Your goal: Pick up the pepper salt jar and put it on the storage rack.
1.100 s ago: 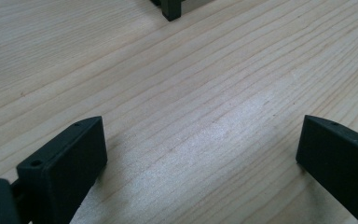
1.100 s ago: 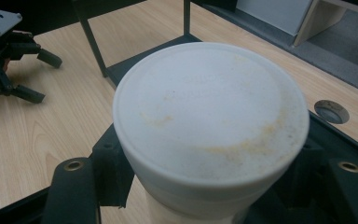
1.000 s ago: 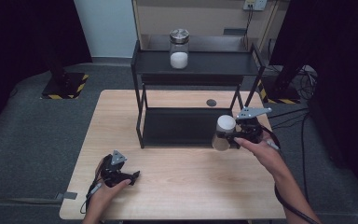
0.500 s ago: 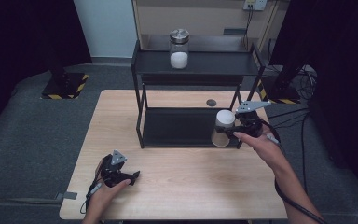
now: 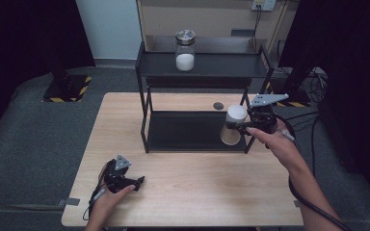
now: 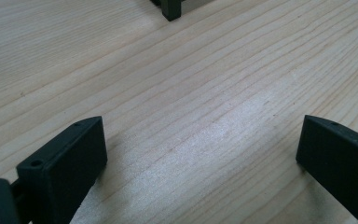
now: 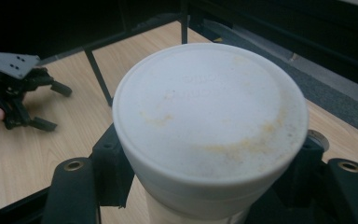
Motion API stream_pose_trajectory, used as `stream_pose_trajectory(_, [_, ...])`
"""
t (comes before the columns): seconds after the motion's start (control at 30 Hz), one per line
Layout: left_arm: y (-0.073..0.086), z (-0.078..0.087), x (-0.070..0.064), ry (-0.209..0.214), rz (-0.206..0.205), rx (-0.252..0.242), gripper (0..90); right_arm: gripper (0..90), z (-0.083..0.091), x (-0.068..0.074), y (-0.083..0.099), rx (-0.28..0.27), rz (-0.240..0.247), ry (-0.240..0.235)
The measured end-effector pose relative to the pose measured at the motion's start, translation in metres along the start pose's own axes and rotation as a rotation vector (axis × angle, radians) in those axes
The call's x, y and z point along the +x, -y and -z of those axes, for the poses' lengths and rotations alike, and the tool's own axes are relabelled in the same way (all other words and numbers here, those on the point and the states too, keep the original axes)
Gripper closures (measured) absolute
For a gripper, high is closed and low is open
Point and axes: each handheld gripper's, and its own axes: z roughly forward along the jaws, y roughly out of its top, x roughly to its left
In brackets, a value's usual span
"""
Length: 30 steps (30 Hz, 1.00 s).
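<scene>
Left gripper (image 5: pixel 136 183): rests low on the wooden worktop (image 5: pixel 197 192) near its front left corner, held in the person's left hand (image 5: pixel 107 198). In the left gripper view its two black fingers (image 6: pixel 70 158) stand wide apart with nothing but bare wood grain between them; the foot of a black shelf leg (image 6: pixel 171 9) appears at the top edge of that view.

Shelf rack (image 5: pixel 147 115): a black two-tier metal frame stands on the rear half of the worktop. Its upper shelf carries a glass jar (image 5: pixel 185 50) with a metal lid and white contents. The lower tray (image 5: pixel 183 132) sits just above the worktop. A small dark round disc (image 5: pixel 218 105) lies on the wood behind the tray.

Container (image 5: pixel 233 126): a pale cylindrical tub with a white lid (image 7: pixel 209 112), upright, located at the right end of the lower tray, next to the rack's front right leg. The lid shows faint yellowish stains in the right gripper view.

Right gripper (image 5: pixel 239 126): held in the person's right hand (image 5: pixel 277 139), with its grey three-cornered plate (image 5: pixel 262 99) on top. Its fingers (image 7: pixel 109 163) are closed against opposite sides of the container just below the lid.
</scene>
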Motion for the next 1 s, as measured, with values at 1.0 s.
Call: stream_pose_trajectory(1.0, [0.0, 0.0, 0.0, 0.0, 0.0, 0.0, 0.7, 34.6, 0.043, 0.012, -0.076, 0.025, 0.059, 0.012])
